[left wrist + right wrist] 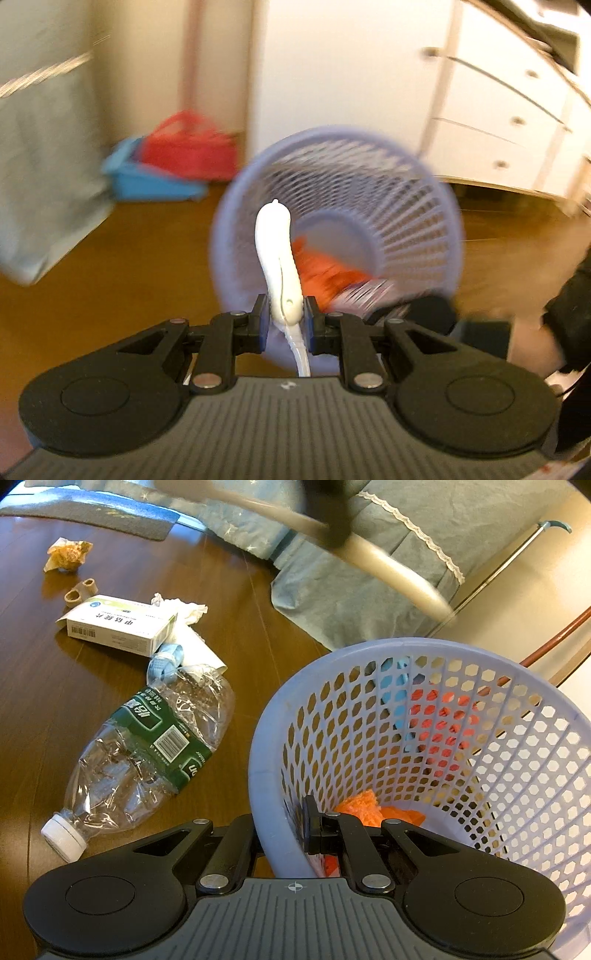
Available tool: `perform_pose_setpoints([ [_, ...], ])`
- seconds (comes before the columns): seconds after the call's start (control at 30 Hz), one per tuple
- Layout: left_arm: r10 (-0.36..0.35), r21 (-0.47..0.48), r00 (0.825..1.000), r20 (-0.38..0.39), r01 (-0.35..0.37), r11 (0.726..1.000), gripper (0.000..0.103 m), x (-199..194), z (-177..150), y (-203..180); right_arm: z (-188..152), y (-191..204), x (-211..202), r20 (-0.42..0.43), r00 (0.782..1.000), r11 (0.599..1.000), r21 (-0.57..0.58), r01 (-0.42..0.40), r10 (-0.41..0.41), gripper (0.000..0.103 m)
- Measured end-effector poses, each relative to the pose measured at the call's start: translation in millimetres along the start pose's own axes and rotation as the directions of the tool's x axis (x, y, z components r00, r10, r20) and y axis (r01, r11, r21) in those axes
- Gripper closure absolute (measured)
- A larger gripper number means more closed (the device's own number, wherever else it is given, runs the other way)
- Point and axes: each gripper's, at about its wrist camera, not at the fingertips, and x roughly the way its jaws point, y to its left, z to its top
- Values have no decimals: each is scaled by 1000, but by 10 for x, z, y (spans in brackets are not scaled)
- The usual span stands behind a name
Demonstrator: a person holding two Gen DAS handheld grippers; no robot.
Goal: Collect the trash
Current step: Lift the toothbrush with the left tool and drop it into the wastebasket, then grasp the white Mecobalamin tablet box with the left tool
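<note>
My left gripper is clamped on a white curved piece, held up before the basket. My right gripper pinches the basket rim – bottle and box lie on the floor beside it.

A white chest of drawers with small round knobs stood against the wall on a brown wooden floor. Near the wall lay a red bag on a blue plastic container. In the right wrist view, a blue bedspread with white lace trim hung down to the floor, and a dark blue mat lay farther back.
</note>
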Motion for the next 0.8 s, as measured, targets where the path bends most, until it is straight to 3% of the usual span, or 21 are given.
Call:
perform_pose_setpoints([
  [0.07,-52,-8,999,12,52,999,81,165,173,-45,-7,2,1,1,1000,1000,-2,-4,4,100],
  [0.1,-56,-28,998,22,57,998,67,215,232,-41,-8,-3,1,2,1000,1000,-1,-5,5,100],
  [0.17,-33,-44,998,60,35,998,65,185,268,-3,-13,-29,-5,5,1000,1000,4,-3,3,100],
  [0.33,150,-179,987,62,-137,974,65,-119,-28,396,-17,-67,-5,7,1000,1000,28,1,-1,100],
  [0.43,306,-271,952,-8,-296,916,65,-316,-411,671,-14,-74,-3,8,1000,999,34,-1,1,100],
  [0.5,377,-346,923,-73,-378,859,65,-444,-727,835,-4,-82,0,8,1000,999,40,0,-1,100],
  [0.57,425,-399,896,-127,-439,805,65,-555,-1019,924,-6,-83,-3,8,1000,999,43,0,0,100],
  [0.67,470,-426,858,-208,-512,746,64,-651,-1422,943,-10,-68,-3,5,1000,999,37,-3,3,100],
  [0.8,495,-435,822,-282,-570,697,64,-712,-1800,955,-25,-67,-15,4,1000,999,32,-3,3,100],
])
